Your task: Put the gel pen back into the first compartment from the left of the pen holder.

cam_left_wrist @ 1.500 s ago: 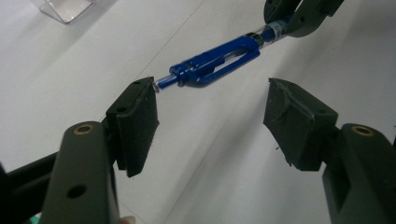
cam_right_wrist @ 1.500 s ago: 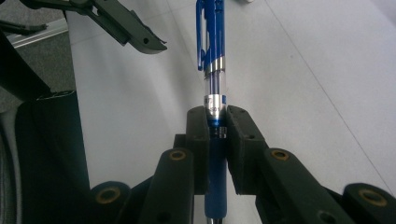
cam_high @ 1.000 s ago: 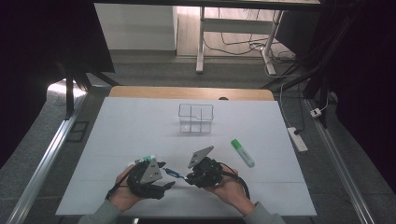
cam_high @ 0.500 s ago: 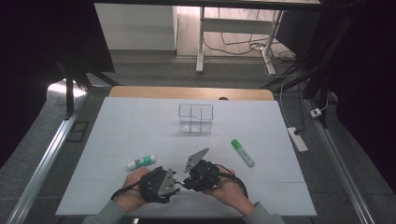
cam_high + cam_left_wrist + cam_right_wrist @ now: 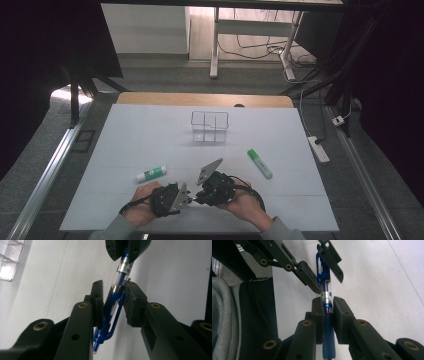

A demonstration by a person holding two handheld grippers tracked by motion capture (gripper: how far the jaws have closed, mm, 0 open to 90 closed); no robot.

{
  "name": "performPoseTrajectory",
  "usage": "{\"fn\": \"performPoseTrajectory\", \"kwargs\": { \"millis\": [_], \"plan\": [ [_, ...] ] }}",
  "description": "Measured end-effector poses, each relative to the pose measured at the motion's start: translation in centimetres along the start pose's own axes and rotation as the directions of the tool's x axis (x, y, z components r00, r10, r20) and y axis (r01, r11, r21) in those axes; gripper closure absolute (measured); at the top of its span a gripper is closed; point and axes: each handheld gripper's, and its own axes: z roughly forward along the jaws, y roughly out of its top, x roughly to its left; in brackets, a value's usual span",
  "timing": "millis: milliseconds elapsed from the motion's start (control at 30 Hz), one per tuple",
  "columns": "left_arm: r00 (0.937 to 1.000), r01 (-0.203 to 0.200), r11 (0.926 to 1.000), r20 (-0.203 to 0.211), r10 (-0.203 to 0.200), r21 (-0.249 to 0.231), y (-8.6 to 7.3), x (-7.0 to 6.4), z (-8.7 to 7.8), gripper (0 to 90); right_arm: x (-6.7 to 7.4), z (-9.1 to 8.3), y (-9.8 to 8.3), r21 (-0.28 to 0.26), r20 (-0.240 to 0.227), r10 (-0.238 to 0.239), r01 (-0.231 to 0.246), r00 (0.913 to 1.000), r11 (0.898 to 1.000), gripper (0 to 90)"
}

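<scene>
A blue pen (image 5: 115, 300) with a clear barrel hangs above the white table (image 5: 125, 135), near its front edge. My right gripper (image 5: 327, 302) is shut on the pen's lower barrel, and its jaws also appear in the left gripper view (image 5: 123, 252). My left gripper (image 5: 114, 287) faces it, with the pen's clip end between its jaws. Those jaws have just been closing, and the pads stand close on either side of the pen without clearly pressing. In the high view the left gripper (image 5: 172, 199) and right gripper (image 5: 202, 191) meet tip to tip.
A white glue stick (image 5: 151, 173) with a green cap lies left of the hands. A green highlighter (image 5: 260, 163) lies to the right. A clear divided organiser (image 5: 210, 126) stands mid-table. A power strip (image 5: 318, 148) lies on the floor beyond the right edge.
My left gripper has moved right and towards the front edge, up to the right gripper, uncovering the glue stick. Its jaws now bracket the pen. The right hand has stayed put.
</scene>
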Motion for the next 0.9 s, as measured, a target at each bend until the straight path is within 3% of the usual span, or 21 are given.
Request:
{"fn": "performPoseTrajectory", "kwargs": {
  "millis": [233,333,433,633,667,700,900],
  "plan": [
    [0.9999,-0.009,0.9999,0.013,0.009,-0.014,0.1,-0.1,0.0,75.2,-0.3,-0.8,-0.1,-0.057,0.005,0.041,-0.041,0.9991,0.998,77.5],
    [0.9999,0.007,0.9997,0.014,-0.007,-0.025,0.1,0.1,0.0,75.7,-0.5,-1.0,-0.2,-0.080,0.010,0.048,-0.047,0.9988,0.996,75.3],
    [0.9993,0.038,0.9983,0.002,-0.038,-0.044,-0.1,0.4,-0.3,75.9,-0.7,-1.3,-0.3,-0.110,0.027,0.079,-0.075,0.9965,0.991,66.3],
    [0.9947,0.096,0.9933,-0.032,-0.098,-0.064,-0.6,1.0,-0.8,75.9,-1.2,-2.7,-0.7,-0.254,0.085,0.140,-0.115,0.9864,0.960,51.5],
    [0.9931,0.108,0.9917,-0.038,-0.111,-0.070,-0.7,1.1,-0.8,75.9,-1.3,-3.2,-0.9,-0.292,0.098,0.156,-0.121,0.9830,0.949,49.6],
    [0.9924,0.114,0.9909,-0.040,-0.117,-0.072,-0.8,1.2,-0.9,75.9,-1.3,-3.2,-0.9,-0.292,0.098,0.156,-0.121,0.9830,0.949,49.6],
    [0.9824,0.174,0.9799,-0.051,-0.180,-0.097,-1.4,1.9,-1.4,75.9,-1.8,-4.0,-1.5,-0.357,0.108,0.180,-0.131,0.9777,0.925,47.0]
  ]
}}
